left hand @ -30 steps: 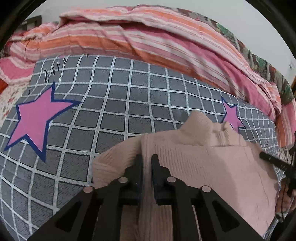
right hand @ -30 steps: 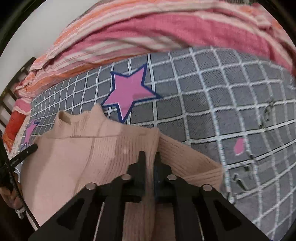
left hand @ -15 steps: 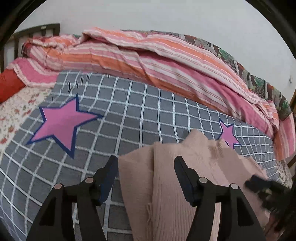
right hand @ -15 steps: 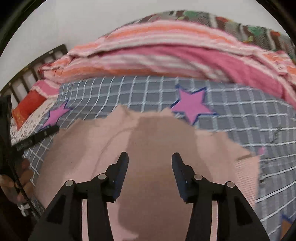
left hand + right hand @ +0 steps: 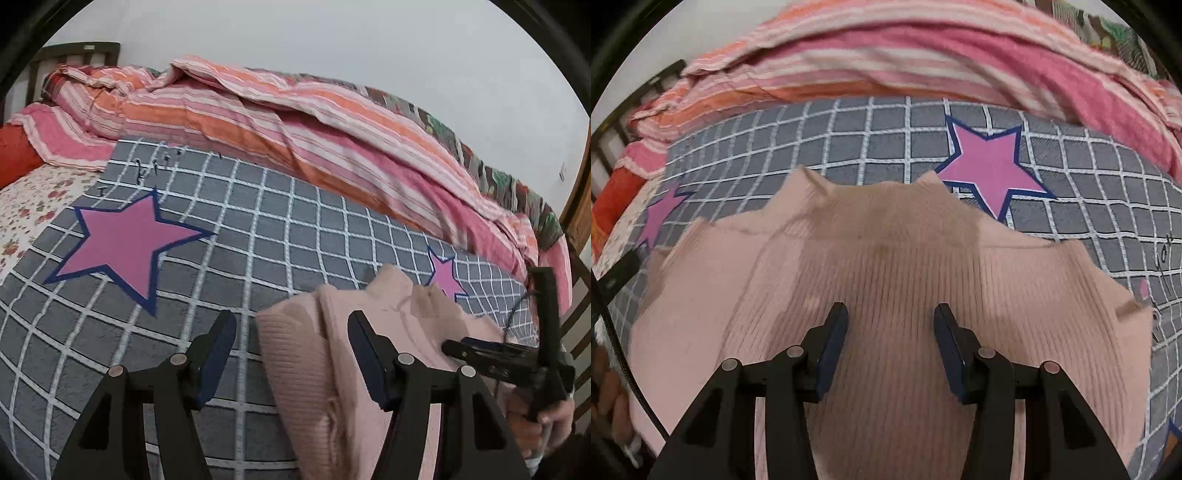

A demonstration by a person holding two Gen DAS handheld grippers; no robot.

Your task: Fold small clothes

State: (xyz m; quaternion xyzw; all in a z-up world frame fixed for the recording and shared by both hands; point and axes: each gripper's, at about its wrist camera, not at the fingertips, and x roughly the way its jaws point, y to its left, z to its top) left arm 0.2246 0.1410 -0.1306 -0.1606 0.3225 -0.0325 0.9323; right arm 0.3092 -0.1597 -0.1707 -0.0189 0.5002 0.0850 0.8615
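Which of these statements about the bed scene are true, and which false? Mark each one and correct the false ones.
1. The pink knitted sweater lies on a grey checked cover with pink stars. True.
2. The right tool is clamped shut on the sweater. False: its jaws stand apart, with nothing pinched between them.
3. The left tool is open. True.
4. The striped quilt covers the sweater. False: it is bunched along the far side of the bed, clear of the sweater.
5. The sweater is dark blue. False: it is pale pink.
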